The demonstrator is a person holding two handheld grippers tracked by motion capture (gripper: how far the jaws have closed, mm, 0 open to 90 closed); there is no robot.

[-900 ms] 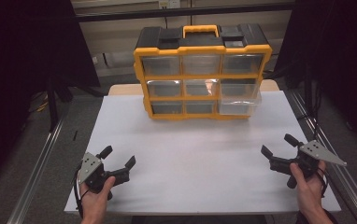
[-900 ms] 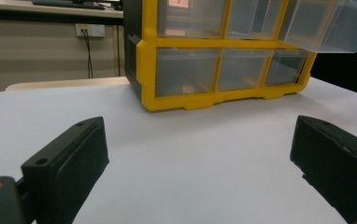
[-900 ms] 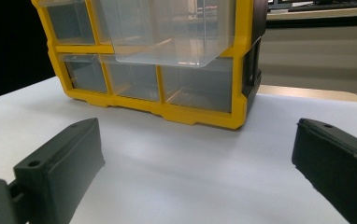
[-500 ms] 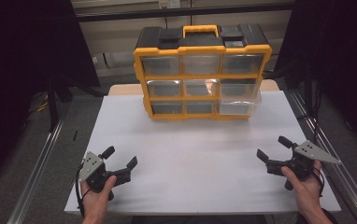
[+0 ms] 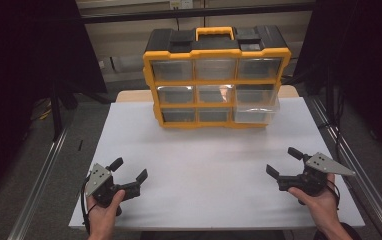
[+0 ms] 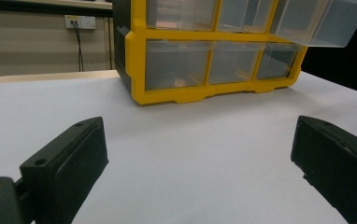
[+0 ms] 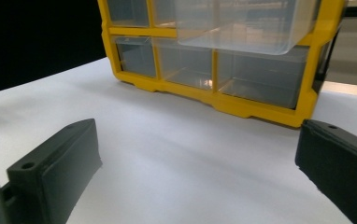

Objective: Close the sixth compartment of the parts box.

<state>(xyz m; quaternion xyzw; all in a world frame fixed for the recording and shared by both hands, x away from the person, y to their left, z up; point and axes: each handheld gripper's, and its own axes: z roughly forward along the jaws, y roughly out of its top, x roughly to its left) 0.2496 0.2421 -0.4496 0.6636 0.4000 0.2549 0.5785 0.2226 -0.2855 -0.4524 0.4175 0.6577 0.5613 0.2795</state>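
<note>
We hold both grippers wide open and empty: left gripper (image 5: 128, 170) and right gripper (image 5: 284, 162) low over the white table (image 5: 204, 165). The yellow organizer (image 5: 216, 80) stands at the far edge, well apart, its middle-right drawer (image 5: 256, 107) pulled partway out.

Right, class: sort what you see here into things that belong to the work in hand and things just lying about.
Belongs to the work:
yellow drawer organizer
pulled-out clear drawer in its middle row
left gripper, jaws open
right gripper, jaws open

Just about:
white table
wall socket
metal rails beside the table
</note>
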